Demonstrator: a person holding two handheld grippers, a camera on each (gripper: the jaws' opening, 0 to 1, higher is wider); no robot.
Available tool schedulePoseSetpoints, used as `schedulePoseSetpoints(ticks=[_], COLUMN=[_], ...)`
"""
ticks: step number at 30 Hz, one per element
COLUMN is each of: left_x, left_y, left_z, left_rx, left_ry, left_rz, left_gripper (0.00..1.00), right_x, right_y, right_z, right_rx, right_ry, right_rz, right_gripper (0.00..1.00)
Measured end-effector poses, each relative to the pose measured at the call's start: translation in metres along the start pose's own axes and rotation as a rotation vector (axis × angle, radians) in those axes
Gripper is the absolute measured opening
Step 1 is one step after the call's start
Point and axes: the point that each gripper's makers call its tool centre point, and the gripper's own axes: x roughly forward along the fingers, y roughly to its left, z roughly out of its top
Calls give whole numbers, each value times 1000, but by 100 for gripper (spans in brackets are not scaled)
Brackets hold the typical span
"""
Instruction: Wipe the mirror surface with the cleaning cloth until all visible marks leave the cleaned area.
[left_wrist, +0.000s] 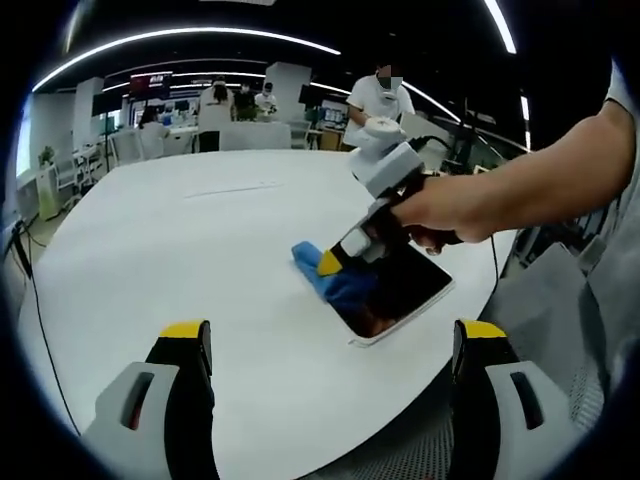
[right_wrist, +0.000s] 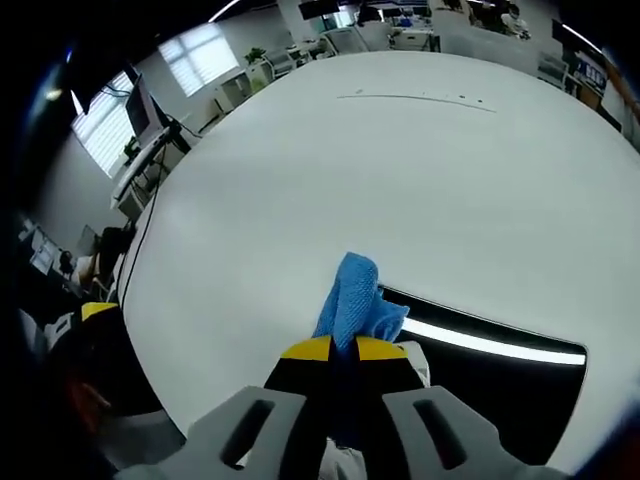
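No legible writing is seen on anything, and no containers; the blue cloth (right_wrist: 352, 305) is clamped between the closed jaws of the right gripper (right_wrist: 343, 349) and pressed on the near-left end of the mirror (right_wrist: 500, 375), which lies flat on the white table (left_wrist: 200, 240) near its right edge; the left gripper (left_wrist: 335, 340) is held with jaws wide apart and empty, apparently above the table's near edge.

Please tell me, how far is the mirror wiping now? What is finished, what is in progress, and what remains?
Done: the right gripper is shut on the blue cloth and has it at the mirror, which lies flat on the white table.
In hand: the cloth lies bunched over one end of the mirror.
Left: the rest of the glass. Whether marks remain cannot be told. The left gripper is open above the table.
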Motion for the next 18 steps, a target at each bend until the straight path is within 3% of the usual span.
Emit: schedulePoseSetpoints(ticks=[8, 18], left_x=[1, 4], left_y=[-2, -2], left_z=[9, 5], left_rx=[12, 15], left_ry=[-29, -28], left_rz=[12, 20], left_gripper=[99, 99], right_x=[-6, -9], right_y=[5, 9], right_z=[-9, -16], right_rx=[10, 33], right_ry=[8, 15], right_rz=[10, 16], right_gripper=[1, 1])
